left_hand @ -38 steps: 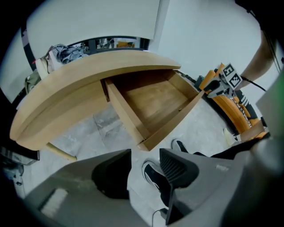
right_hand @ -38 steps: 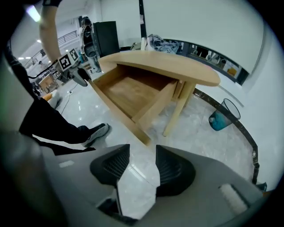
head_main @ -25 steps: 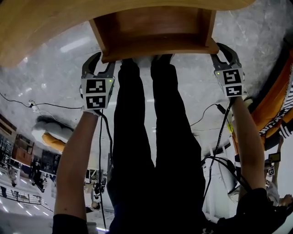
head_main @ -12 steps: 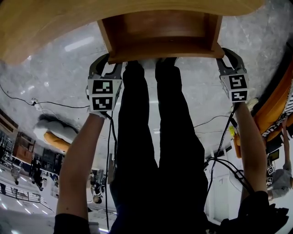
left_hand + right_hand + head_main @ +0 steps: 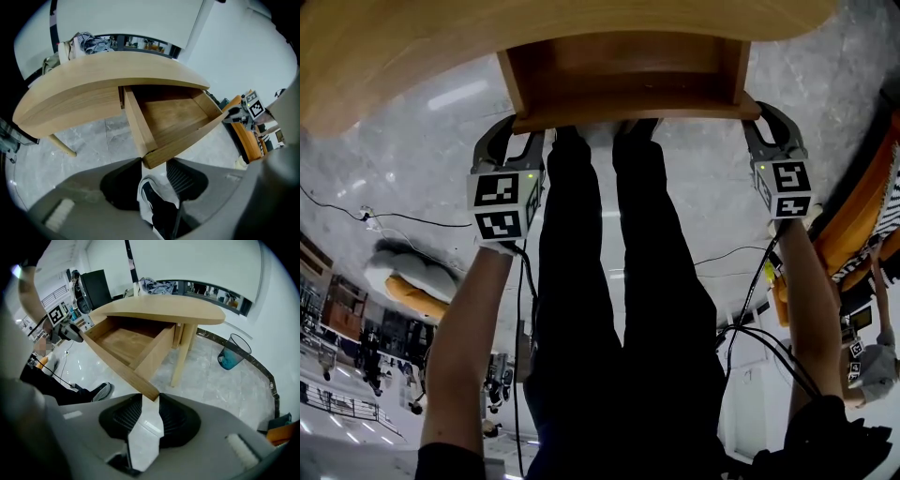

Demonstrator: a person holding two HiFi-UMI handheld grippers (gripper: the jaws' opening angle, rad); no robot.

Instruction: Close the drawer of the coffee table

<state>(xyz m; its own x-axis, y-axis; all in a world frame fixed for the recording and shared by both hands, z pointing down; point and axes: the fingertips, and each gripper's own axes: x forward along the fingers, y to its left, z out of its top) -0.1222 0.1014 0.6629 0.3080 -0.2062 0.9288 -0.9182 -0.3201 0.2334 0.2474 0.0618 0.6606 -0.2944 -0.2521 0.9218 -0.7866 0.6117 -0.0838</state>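
The wooden drawer (image 5: 623,66) stands pulled out from under the curved coffee table top (image 5: 394,47), empty inside. My left gripper (image 5: 514,131) is at the drawer front's left corner. In the left gripper view that corner (image 5: 149,159) sits between the jaws, and the left gripper (image 5: 154,164) is shut on it. My right gripper (image 5: 759,112) is at the front's right corner. In the right gripper view the panel's corner (image 5: 151,394) is pinched by the right gripper (image 5: 150,399). Both point steeply down.
The person's black-trousered legs (image 5: 619,281) stand between the two arms, with a shoe (image 5: 150,197) right under the drawer. A table leg (image 5: 180,357) and a blue bin (image 5: 232,352) are at the right. Cables (image 5: 394,217) cross the grey floor; orange furniture (image 5: 862,206) is at the right.
The left jaws have narrowed onto the drawer's left corner. The right gripper has risen slightly at its corner. The drawer stands about as far out as before.
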